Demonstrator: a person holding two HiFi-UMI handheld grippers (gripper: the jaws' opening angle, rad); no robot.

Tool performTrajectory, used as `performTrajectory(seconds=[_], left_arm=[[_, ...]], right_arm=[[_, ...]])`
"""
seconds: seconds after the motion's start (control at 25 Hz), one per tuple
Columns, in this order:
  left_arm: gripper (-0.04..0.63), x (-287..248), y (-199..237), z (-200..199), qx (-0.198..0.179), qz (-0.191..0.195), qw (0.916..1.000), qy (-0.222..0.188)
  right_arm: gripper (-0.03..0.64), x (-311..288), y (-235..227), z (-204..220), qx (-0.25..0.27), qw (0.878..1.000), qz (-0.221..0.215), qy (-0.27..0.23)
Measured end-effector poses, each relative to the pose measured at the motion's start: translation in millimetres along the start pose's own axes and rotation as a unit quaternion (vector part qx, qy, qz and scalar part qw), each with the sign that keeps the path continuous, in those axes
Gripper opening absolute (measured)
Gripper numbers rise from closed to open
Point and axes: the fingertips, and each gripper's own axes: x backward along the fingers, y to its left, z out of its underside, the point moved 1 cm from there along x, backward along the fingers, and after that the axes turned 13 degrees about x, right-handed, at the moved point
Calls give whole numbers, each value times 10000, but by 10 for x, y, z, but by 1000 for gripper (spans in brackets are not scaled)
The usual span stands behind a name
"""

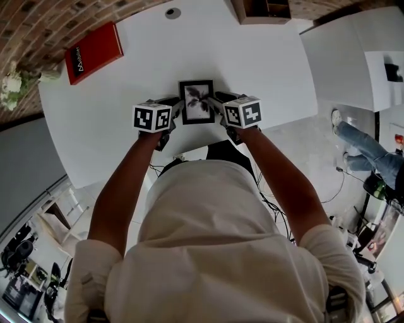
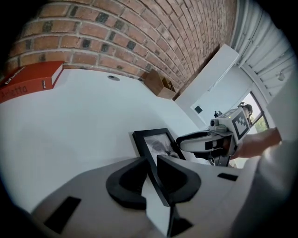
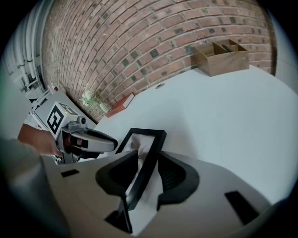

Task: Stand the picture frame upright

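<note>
A black picture frame with a grey plant print sits over the white table, its face turned up toward the head camera. My left gripper is shut on its left rail. In the left gripper view the black rail runs between the two pads of that gripper. My right gripper is shut on the right rail, and in the right gripper view the frame stands tilted between its pads. I cannot tell whether the frame's near edge touches the table.
A red book lies at the table's far left, near white flowers. A wooden box stands at the far edge by the brick wall. A second white table is at the right, with a person's legs beside it.
</note>
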Motion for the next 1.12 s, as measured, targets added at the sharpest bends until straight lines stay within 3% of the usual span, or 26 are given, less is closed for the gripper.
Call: performTrajectory(seconds=[0.52, 1.12], left_arm=[[72, -123, 57, 41, 181, 88, 9994, 275], [48, -132, -96, 17, 319, 134, 9993, 152]], right_arm=[[107, -100, 6, 85, -177, 9997, -39, 189], [95, 13, -78, 81, -171, 9998, -15, 115]])
